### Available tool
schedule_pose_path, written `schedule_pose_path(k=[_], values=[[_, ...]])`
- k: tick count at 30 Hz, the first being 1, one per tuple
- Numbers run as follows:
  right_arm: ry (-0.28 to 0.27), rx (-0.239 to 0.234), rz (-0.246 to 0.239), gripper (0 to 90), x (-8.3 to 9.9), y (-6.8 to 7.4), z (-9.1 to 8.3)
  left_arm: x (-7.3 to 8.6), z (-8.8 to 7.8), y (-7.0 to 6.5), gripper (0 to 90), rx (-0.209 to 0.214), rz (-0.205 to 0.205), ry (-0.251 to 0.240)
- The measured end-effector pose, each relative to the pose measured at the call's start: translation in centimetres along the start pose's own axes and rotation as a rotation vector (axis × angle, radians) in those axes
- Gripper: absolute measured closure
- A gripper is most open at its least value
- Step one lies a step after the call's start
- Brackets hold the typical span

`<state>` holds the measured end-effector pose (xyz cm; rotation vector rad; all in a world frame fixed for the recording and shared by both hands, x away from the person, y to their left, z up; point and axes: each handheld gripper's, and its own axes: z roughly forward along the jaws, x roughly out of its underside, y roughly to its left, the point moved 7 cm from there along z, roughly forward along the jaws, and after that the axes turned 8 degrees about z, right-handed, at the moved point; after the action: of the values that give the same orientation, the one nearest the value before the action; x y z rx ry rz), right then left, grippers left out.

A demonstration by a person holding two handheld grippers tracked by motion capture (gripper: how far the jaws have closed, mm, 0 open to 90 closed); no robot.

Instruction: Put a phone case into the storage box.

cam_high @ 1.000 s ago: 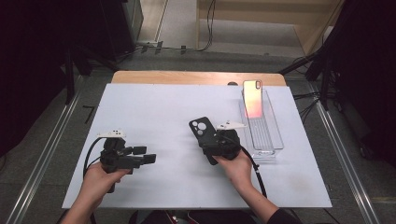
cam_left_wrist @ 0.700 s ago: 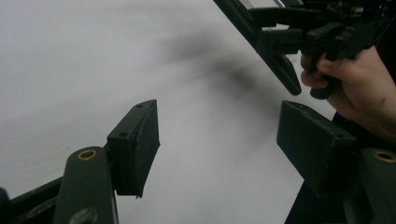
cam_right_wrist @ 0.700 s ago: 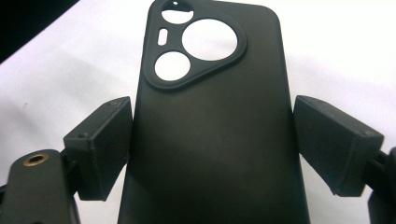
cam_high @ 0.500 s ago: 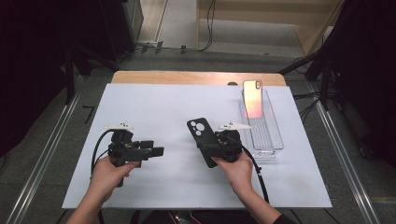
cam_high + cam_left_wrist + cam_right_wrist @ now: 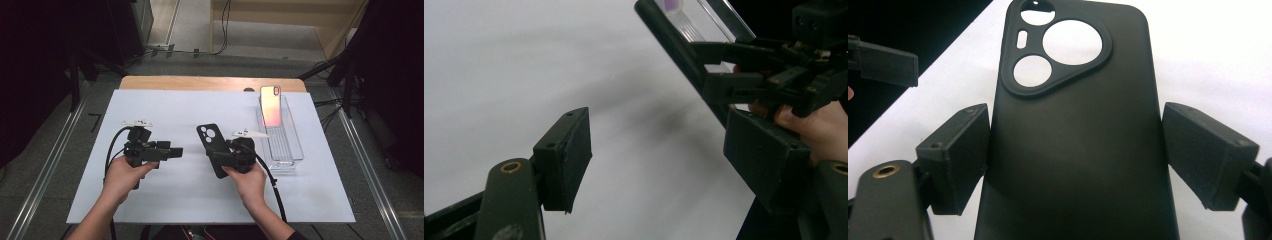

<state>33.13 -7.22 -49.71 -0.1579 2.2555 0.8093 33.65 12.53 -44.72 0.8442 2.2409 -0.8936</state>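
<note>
A black phone case (image 5: 1073,150) with round camera cutouts stands tilted off the white table, and my right gripper (image 5: 1080,160) is shut on its two long edges. From above, the case (image 5: 211,145) sticks out to the left of the right gripper (image 5: 220,156). My left gripper (image 5: 176,151) points right towards the case from a short way off. Its jaws are open and hold nothing. In the left gripper view, the left gripper (image 5: 664,165) faces the case's thin edge (image 5: 674,45) and the right gripper (image 5: 774,70) behind it.
A clear plastic tray (image 5: 285,145) lies at the table's right, with a pink-orange phone (image 5: 270,106) leaning upright in its far end. The white table top (image 5: 165,110) ends at a wooden strip (image 5: 200,82) at the back. Cables trail from both grippers.
My left gripper has moved right and a little up, towards the case. The right gripper and the case have stayed still.
</note>
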Motion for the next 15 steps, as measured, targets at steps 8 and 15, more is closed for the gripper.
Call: schedule_pose_path(k=[8, 15], values=[[-0.024, -0.003, 0.020, 13.5, 0.1, 0.5, 0.4, -1.3, 0.8, 0.3, 27.5, -0.011, -0.047, -0.015], [-0.035, -0.010, 0.030, 13.5, 0.6, 0.8, 0.9, -1.9, 1.3, 0.8, 28.0, -0.024, -0.082, 0.007]])
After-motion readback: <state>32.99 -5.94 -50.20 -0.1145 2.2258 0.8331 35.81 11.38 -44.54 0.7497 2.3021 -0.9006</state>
